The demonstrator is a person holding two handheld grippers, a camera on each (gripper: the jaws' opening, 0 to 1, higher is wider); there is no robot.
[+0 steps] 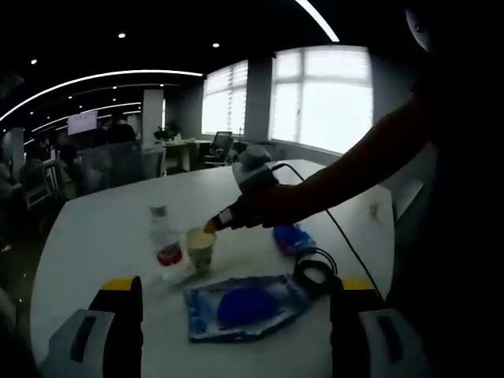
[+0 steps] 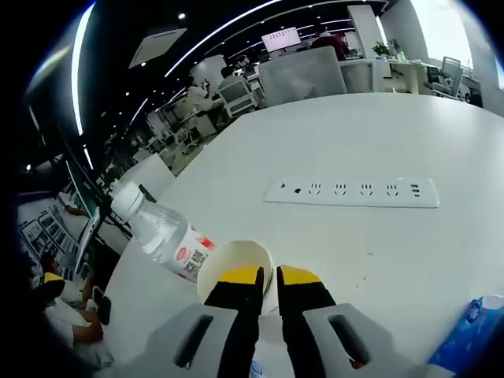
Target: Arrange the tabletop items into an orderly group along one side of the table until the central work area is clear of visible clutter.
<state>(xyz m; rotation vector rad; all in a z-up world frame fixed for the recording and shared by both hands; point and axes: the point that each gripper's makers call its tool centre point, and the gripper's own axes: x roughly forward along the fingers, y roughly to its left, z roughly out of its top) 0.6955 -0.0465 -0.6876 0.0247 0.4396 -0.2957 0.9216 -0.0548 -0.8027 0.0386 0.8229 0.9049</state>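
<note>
A paper cup [image 1: 201, 249] stands on the white table [image 1: 102, 236] beside a clear water bottle [image 1: 164, 240] with a red label. My right gripper [image 1: 213, 224] comes in from the right, held by a person's arm, and its tips meet the cup's rim. In the right gripper view the jaws [image 2: 268, 282] are shut on the rim of the cup [image 2: 228, 268], with the bottle [image 2: 161, 232] just to the left of it. My left gripper [image 1: 236, 290] stands wide open near the table's front edge, above a blue plastic packet [image 1: 244, 305].
A small blue item [image 1: 293, 237] and a coiled black cable [image 1: 315, 269] lie right of the cup. A white power strip [image 2: 350, 191] is set in the table's middle. A blue packet's edge [image 2: 472, 331] shows at lower right. Office desks and chairs stand beyond.
</note>
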